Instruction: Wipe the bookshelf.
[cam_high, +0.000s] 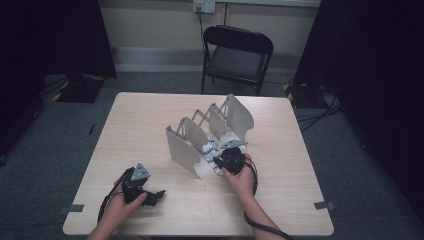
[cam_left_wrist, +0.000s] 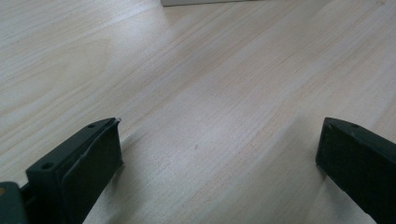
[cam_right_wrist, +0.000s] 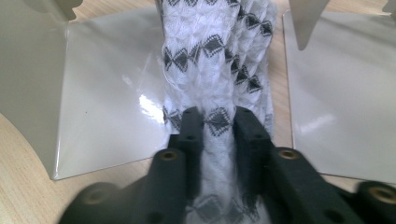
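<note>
table (cam_high: 150, 120): pale wood. rack (cam_high: 182, 145): grey dividers, mid-table, light; a pull may likely drag or tip it. cloth (cam_right_wrist: 210, 60): white, patterned, wedged between two dividers; may snag or slip. right tool (cam_right_wrist: 218, 122): clamped on cloth. left tool (cam_left_wrist: 219, 154): open, empty, near front-left corner.

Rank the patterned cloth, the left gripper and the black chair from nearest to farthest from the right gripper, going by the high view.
1. Patterned cloth: held in the right gripper, in the grey rack.
2. Left gripper: at the table's near left.
3. Black chair: beyond the table's far edge.
</note>
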